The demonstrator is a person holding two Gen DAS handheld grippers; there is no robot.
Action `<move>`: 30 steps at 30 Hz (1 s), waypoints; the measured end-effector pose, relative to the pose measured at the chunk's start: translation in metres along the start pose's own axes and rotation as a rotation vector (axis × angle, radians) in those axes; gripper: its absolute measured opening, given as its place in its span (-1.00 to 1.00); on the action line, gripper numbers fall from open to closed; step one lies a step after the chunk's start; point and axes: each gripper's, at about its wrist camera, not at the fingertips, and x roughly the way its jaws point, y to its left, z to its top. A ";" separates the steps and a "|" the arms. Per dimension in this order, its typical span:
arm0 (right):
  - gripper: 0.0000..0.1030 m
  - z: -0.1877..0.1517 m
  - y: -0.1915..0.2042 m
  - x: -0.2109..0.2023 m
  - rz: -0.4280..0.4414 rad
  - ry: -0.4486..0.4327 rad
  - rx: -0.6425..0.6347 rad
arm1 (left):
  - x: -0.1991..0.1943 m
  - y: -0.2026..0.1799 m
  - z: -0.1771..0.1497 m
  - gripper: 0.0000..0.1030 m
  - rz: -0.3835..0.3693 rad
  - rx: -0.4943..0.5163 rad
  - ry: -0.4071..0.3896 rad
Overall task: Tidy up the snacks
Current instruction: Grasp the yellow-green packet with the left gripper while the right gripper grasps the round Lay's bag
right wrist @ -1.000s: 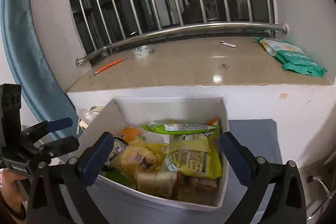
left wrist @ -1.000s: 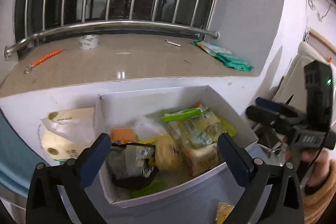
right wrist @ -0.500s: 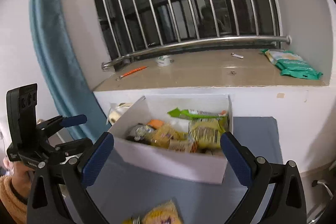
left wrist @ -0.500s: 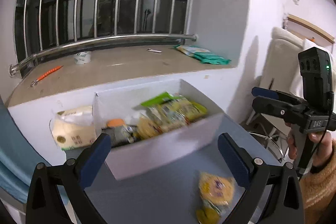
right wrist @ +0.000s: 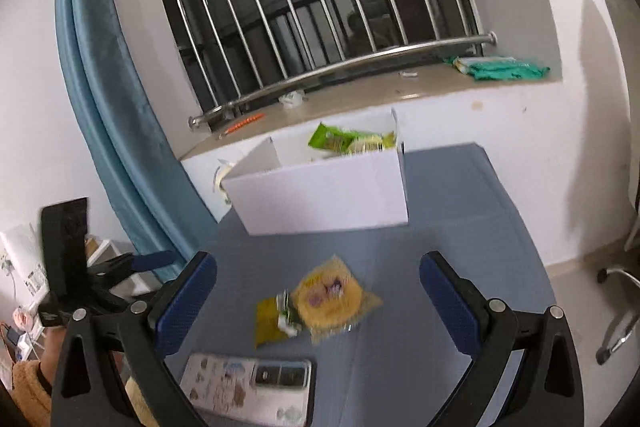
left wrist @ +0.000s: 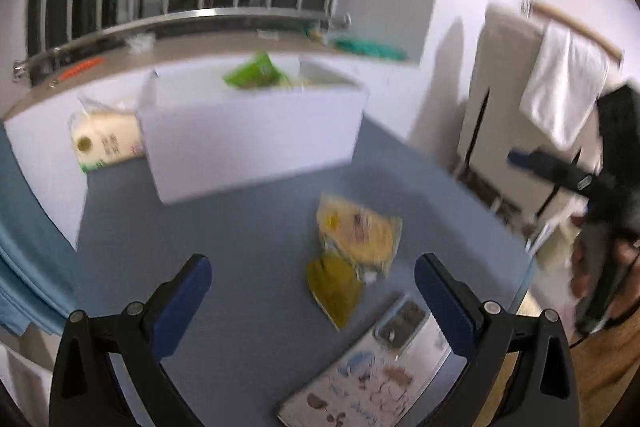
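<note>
A white box (left wrist: 256,131) (right wrist: 324,195) with several snack packs, a green one (left wrist: 254,75) (right wrist: 332,141) on top, stands at the table's far side. Two packs lie loose on the blue-grey table: a yellow round-snack bag (left wrist: 360,231) (right wrist: 332,297) overlapping a smaller olive-yellow packet (left wrist: 334,287) (right wrist: 270,321). My left gripper (left wrist: 312,303) hovers open over the near table, the packs between and ahead of its blue pads. My right gripper (right wrist: 318,299) is also open, with both packs between its fingers' lines. Each gripper shows at the other view's edge.
A phone in a patterned case (left wrist: 368,375) (right wrist: 248,387) lies near the front edge. A tissue pack (left wrist: 106,139) sits left of the box. A windowsill (right wrist: 360,99) with a green pouch (right wrist: 500,67), a blue curtain (right wrist: 104,107) and a chair (left wrist: 504,87) surround the table.
Both grippers have pulled back and up from over the box. The box now looks farther off, and the two loose packs and the phone have come into view. Both stayed open.
</note>
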 end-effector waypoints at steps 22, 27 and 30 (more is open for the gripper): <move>1.00 -0.028 -0.014 0.011 -0.038 0.069 0.032 | 0.076 0.009 -0.011 -0.11 -0.011 -0.015 0.162; 1.00 -0.031 -0.012 0.021 -0.043 0.099 -0.003 | 0.044 0.012 -0.008 -0.11 -0.029 -0.031 0.096; 1.00 -0.033 -0.007 0.035 -0.064 0.134 -0.065 | 0.023 0.012 -0.007 -0.11 -0.033 -0.033 0.058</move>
